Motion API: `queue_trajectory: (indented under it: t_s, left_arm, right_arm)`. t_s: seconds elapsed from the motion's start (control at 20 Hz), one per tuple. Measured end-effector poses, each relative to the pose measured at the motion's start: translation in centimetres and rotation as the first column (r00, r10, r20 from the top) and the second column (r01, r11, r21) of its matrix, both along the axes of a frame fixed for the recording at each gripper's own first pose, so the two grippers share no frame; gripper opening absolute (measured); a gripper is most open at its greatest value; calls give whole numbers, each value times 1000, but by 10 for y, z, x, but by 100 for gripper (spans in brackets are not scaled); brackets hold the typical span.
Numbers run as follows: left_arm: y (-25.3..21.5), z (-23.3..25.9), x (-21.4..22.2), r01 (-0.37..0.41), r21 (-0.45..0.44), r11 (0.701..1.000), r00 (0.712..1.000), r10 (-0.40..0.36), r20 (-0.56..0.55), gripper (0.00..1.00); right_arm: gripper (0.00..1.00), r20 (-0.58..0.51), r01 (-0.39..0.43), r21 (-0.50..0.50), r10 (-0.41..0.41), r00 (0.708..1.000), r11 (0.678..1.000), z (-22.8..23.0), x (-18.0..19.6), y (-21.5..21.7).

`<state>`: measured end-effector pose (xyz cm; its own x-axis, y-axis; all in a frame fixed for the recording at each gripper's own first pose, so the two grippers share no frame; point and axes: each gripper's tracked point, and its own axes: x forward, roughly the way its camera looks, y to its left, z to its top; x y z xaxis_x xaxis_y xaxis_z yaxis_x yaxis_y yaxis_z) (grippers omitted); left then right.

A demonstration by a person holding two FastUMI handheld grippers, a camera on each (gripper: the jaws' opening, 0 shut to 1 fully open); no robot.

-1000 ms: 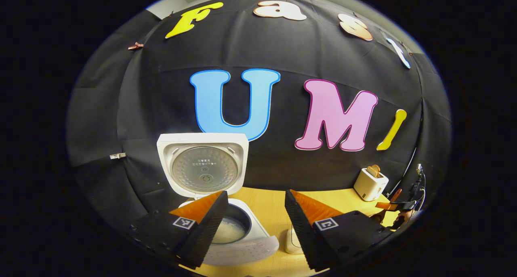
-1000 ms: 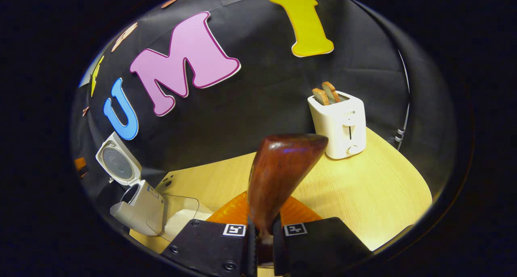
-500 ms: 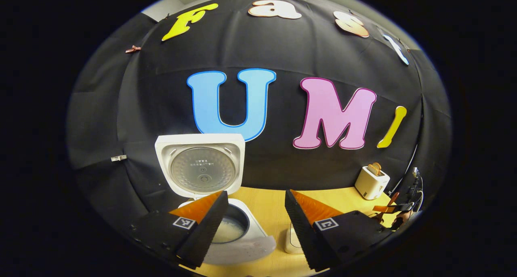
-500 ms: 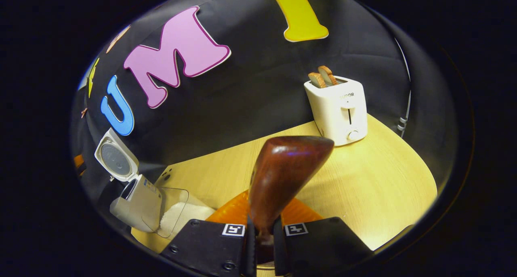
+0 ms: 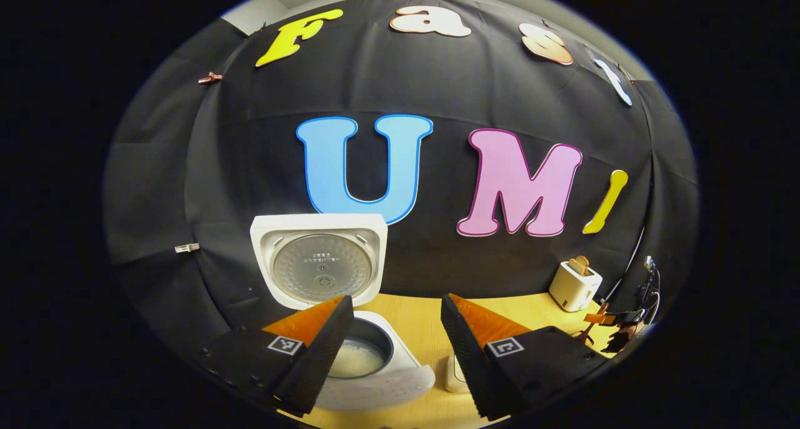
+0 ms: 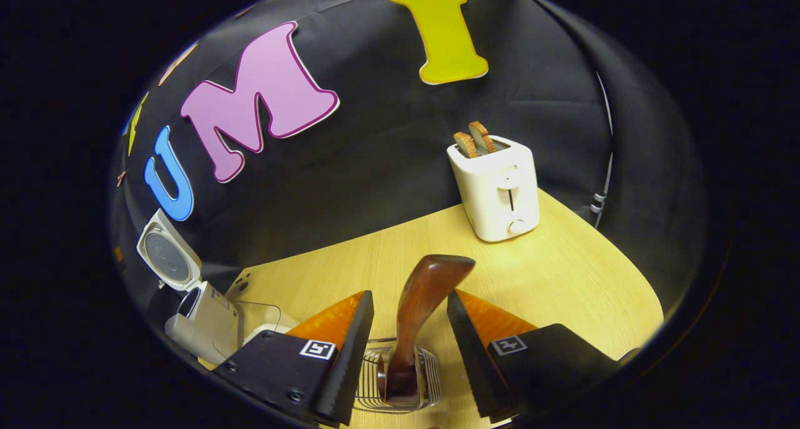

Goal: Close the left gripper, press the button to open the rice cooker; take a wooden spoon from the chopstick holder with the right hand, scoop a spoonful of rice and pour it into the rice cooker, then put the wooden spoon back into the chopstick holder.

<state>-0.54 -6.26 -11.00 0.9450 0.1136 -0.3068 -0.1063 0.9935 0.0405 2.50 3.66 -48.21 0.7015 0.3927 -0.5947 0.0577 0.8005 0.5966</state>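
the right gripper (image 6: 409, 329) hangs with fingers apart around the wooden spoon (image 6: 420, 313), which stands in the wire chopstick holder (image 6: 369, 379). the left gripper (image 5: 394, 329), fingers also apart, hovers above the rice cooker (image 5: 375, 379), lid up, rice inside, on the table (image 6: 562, 279).

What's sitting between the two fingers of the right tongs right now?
In the right gripper view, the wooden spoon stands between the open right tongs, touching neither finger, its lower end in the wire chopstick holder.
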Motion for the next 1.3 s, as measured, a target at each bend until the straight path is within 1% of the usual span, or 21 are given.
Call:
queue_trajectory:
  t_s: [0.05,0.15,0.3,0.4,0.5,0.55,0.6,0.7,0.75,0.85,1.0,1.15,1.3]
  left_arm:
    - [1,3,2,7,0,1000,1000,-7,6,91]
    - [5,10,6,23,6,1000,999,-23,24,92]
    - [16,25,16,35,11,999,997,-36,69,91]
    - [32,41,27,25,11,1000,993,-26,113,91]
    - [55,56,41,-1,20,1000,988,-2,156,91]
    - [68,64,51,-19,25,999,984,15,176,91]
    - [80,73,61,-35,30,999,979,28,201,91]
    - [101,89,83,-58,47,997,968,45,248,92]
    - [109,93,94,-66,61,996,965,49,256,92]
    - [124,99,113,-75,82,994,962,50,268,92]
    - [139,100,144,-81,84,993,959,55,279,93]
    - [150,82,174,-86,102,991,971,61,232,93]
    - [160,62,199,-95,105,990,978,73,198,93]
  right_arm:
    - [80,-5,13,-6,-13,1000,1000,2,-4,-4]
    - [88,-11,41,-26,-41,999,999,6,-20,-15]
    - [88,-4,79,-55,-79,997,995,23,-36,-29]
    - [89,-11,104,-84,-106,994,991,35,-48,-39]
    - [90,-12,106,-111,-108,994,988,51,-61,-42]
    - [75,0,106,-124,-106,994,987,62,-66,-44]
    - [90,16,105,-134,-104,994,985,75,-70,-46]
    - [94,51,114,-149,-108,993,982,103,-78,-47]
    - [95,62,117,-153,-109,992,981,115,-82,-47]
    - [95,86,124,-164,-111,990,979,136,-87,-48]
    - [98,124,145,-190,-123,985,971,164,-92,-51]
    - [98,138,155,-208,-128,982,966,180,-99,-51]
    - [99,133,164,-228,-136,982,960,186,-107,-55]
